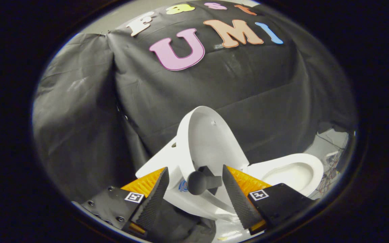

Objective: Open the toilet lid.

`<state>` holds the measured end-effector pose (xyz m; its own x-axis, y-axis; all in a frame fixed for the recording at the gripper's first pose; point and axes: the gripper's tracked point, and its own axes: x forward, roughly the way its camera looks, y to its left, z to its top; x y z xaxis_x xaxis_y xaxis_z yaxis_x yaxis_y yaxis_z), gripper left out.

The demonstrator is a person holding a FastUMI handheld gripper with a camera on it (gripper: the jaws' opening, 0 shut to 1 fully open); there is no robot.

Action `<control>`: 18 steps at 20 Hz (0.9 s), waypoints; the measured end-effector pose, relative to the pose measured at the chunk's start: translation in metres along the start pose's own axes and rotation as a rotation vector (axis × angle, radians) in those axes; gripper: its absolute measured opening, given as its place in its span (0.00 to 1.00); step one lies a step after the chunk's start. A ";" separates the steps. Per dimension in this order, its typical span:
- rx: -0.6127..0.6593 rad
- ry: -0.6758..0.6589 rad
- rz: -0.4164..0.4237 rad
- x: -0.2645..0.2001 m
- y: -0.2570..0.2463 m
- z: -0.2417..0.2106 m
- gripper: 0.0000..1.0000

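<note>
Nearest the camera: the gripper point(196, 189), two fingers point(154, 199) spread apart, released, pressing on nothing. One dark knob point(198, 182) with a short stem sits in the gap between them, nearer the left finger; whether either finger touches it cannot be told. Each finger base carries one small square marker, two in all. The knob is fixed to the toilet lid point(209, 141), count one, which stands raised and tilted just beyond the fingertips, its inner face turned toward the camera. Lid appearance: white, smooth, oval, with a raised rim around the edge and one small stud near its top. A small blue mark shows on the white surface beside the knob, too small to make out. To the right of the lid and past the right finger lies the toilet bowl point(295, 172), count one, white, oval, uncovered; its hollow looks bare and pale, and no contents can be made out in it. A flat white part point(159, 158) of the toilet runs out to the left behind the lid, with one small hole in it. Farther out, black cloth point(181, 98) hangs as the booth wall behind and to the left of the toilet, creased, with one corner fold on the left. At far right beyond the bowl, a pale patch of floor point(333, 141) holds some thin cables point(329, 172), number unclear.
</note>
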<state>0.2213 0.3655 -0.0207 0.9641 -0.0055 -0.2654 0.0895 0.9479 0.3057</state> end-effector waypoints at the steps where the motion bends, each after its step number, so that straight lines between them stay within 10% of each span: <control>1: -0.025 0.011 -0.021 -0.005 -0.009 -0.003 0.97; 18: -0.106 -0.002 -0.086 -0.047 -0.139 0.018 0.97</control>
<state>0.1680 0.2284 -0.0346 0.9544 -0.0890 -0.2850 0.1453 0.9723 0.1830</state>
